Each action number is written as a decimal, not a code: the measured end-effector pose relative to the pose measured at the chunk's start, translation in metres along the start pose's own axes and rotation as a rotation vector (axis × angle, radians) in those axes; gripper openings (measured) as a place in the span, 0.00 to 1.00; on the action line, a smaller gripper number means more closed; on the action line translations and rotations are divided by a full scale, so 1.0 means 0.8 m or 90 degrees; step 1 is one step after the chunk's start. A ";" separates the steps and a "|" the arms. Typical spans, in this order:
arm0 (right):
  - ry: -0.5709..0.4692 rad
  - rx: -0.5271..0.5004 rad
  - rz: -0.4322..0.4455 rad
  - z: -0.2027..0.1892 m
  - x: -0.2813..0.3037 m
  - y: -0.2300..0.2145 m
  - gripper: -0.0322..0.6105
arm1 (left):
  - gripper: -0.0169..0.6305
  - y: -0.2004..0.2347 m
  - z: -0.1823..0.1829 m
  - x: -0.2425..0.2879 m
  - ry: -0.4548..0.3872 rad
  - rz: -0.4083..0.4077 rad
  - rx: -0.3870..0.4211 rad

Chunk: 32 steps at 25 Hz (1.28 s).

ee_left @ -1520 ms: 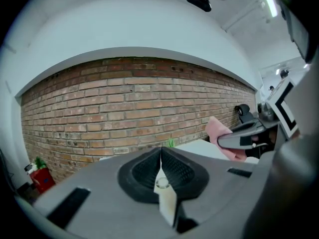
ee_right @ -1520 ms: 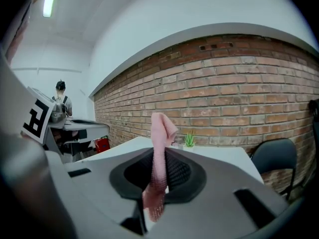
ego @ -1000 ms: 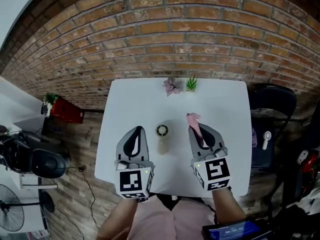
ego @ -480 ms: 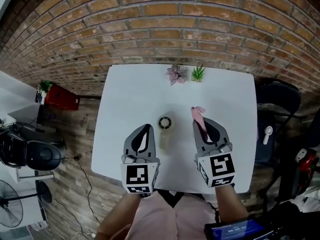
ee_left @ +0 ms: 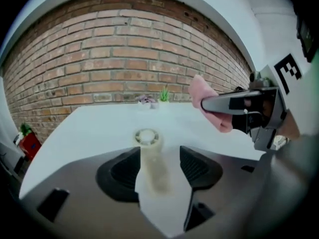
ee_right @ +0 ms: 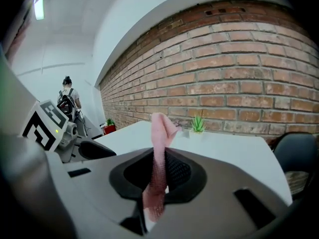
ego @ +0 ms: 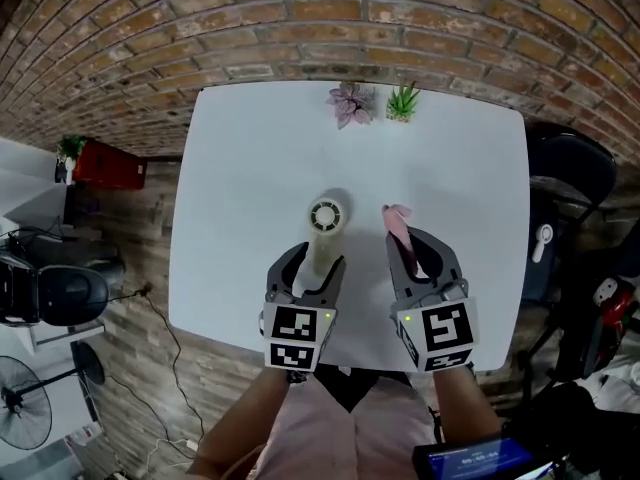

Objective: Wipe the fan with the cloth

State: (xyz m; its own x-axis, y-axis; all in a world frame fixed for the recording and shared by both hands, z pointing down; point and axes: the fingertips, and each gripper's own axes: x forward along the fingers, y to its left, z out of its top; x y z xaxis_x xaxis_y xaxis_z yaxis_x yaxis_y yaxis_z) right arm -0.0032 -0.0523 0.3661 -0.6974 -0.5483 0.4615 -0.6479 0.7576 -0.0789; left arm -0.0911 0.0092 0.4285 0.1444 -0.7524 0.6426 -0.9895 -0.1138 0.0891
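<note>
Dropping low over the white table (ego: 250,168) since a moment ago, the left gripper (ego: 316,260) is opening its jaws astride the handheld fan (ego: 325,230), which is lying flat, handle nearest, head pointing toward the brick wall (ego: 300,18); the right gripper (ego: 413,250) is clamping the pink cloth (ego: 398,224)

Studio-like workroom, brick wall (ego: 300,28), white table (ego: 240,158), floor cables (ego: 165,368)

left gripper (ee_left: 158,164): jaws opening | fan (ee_left: 147,142) between them | cloth (ee_left: 223,122) in right gripper (ee_left: 208,103)
</note>
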 end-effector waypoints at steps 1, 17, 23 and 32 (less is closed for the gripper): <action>0.004 0.000 0.001 -0.005 0.002 -0.001 0.11 | 0.42 -0.002 -0.007 0.006 0.012 -0.002 -0.002; 0.023 0.005 0.013 -0.022 0.005 0.005 0.11 | 0.36 0.010 -0.057 0.034 0.116 0.002 0.059; 0.027 0.001 0.023 -0.022 -0.002 0.014 0.11 | 0.33 0.017 -0.062 0.029 0.159 -0.062 0.135; 0.086 -0.005 0.131 -0.067 -0.003 0.066 0.11 | 0.32 0.030 -0.063 0.028 0.221 -0.177 0.279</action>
State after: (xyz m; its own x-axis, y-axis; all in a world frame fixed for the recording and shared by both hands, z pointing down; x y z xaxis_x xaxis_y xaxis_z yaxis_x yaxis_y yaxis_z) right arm -0.0196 0.0079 0.4086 -0.7667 -0.3300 0.5507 -0.4935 0.8516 -0.1767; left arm -0.1117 0.0225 0.4835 0.3131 -0.4096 0.8569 -0.8103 -0.5858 0.0161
